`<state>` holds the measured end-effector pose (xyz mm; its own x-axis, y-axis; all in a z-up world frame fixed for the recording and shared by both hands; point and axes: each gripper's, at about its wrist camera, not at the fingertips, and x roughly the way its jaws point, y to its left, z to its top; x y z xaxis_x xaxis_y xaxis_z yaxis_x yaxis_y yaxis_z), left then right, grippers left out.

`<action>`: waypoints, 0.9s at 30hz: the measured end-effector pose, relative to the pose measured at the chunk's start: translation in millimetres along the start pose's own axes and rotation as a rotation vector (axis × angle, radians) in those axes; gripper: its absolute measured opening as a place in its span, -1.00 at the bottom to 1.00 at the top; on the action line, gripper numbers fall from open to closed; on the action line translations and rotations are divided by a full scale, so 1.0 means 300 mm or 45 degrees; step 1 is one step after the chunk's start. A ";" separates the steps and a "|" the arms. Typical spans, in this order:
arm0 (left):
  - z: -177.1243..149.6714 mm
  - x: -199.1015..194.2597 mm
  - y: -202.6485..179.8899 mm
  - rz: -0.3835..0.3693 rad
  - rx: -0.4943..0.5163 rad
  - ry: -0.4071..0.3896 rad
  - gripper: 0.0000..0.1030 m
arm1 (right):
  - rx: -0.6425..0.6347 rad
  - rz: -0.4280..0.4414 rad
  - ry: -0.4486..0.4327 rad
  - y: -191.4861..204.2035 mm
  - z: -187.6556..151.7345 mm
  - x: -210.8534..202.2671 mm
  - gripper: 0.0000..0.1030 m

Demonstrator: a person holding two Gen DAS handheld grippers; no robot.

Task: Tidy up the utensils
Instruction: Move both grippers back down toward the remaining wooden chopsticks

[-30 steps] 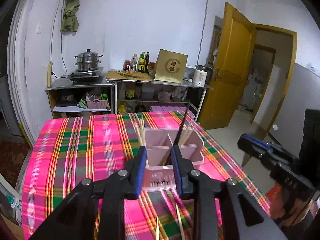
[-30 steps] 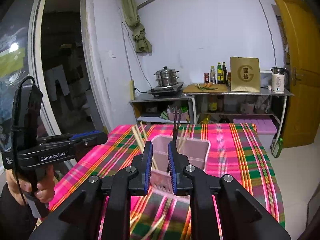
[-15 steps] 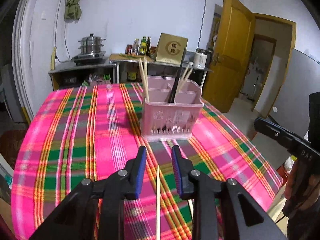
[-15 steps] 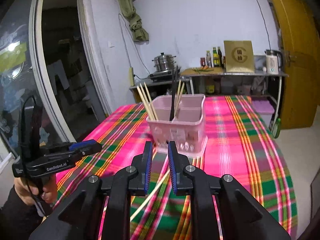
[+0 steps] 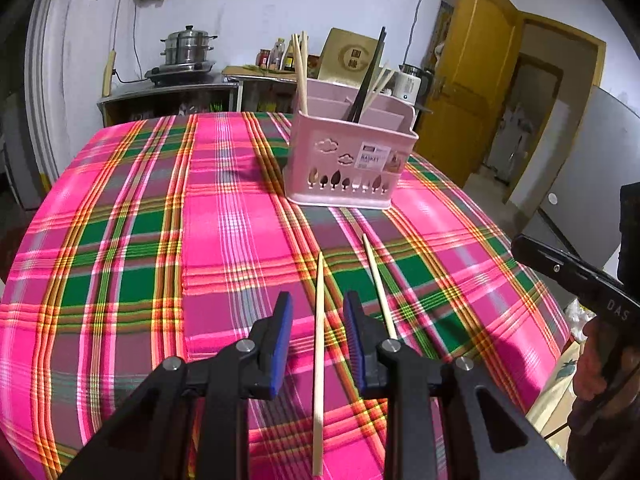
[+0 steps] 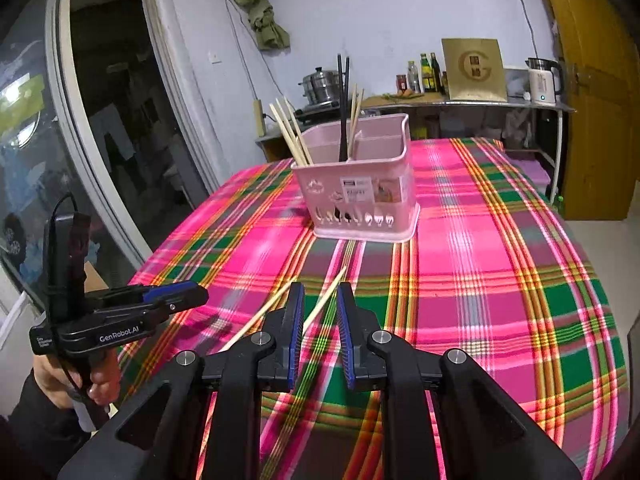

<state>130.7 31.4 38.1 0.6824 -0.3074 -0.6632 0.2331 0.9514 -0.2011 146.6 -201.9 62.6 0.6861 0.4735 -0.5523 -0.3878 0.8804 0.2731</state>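
Note:
A pink divided utensil basket point(image 5: 347, 160) point(image 6: 362, 200) stands on the plaid tablecloth, holding pale wooden chopsticks point(image 5: 300, 68) on its left side and black chopsticks point(image 5: 370, 76) with more pale ones in the middle. Two loose wooden chopsticks lie on the cloth. My left gripper point(image 5: 318, 308) is open, straddling one chopstick point(image 5: 319, 344) that lies between its fingers; the other chopstick point(image 5: 378, 284) lies just right. My right gripper point(image 6: 319, 304) is open and empty above the tip of a chopstick point(image 6: 325, 300); a second chopstick point(image 6: 260, 312) lies to its left.
The table point(image 5: 120, 240) is covered in pink, green and orange plaid. A shelf with a steel steamer pot point(image 5: 188, 46), bottles, a gold box point(image 6: 476, 68) and a kettle point(image 6: 542, 80) stands behind. A yellow door point(image 5: 472, 80) is on the right.
Both grippers have drawn back from the basket and dropped toward the cloth. The left gripper now straddles a loose chopstick; the right is over the other chopsticks' tips.

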 end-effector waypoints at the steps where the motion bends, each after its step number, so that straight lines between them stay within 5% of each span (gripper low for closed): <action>1: -0.001 0.005 0.001 0.001 0.000 0.006 -0.47 | 0.002 -0.002 0.007 0.000 -0.003 0.005 -0.67; 21: 0.049 0.283 -0.016 0.074 0.074 0.240 -0.47 | 0.028 -0.047 0.172 -0.009 -0.007 0.200 -0.67; 27: 0.057 0.303 -0.021 0.148 0.129 0.217 -0.55 | 0.015 -0.057 0.260 0.003 0.002 0.310 -0.68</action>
<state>203.2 -2.9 -8.7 0.5839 -0.1799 -0.7917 0.2335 0.9711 -0.0484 210.4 -157.1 12.1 0.5630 0.4200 -0.7118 -0.3520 0.9011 0.2533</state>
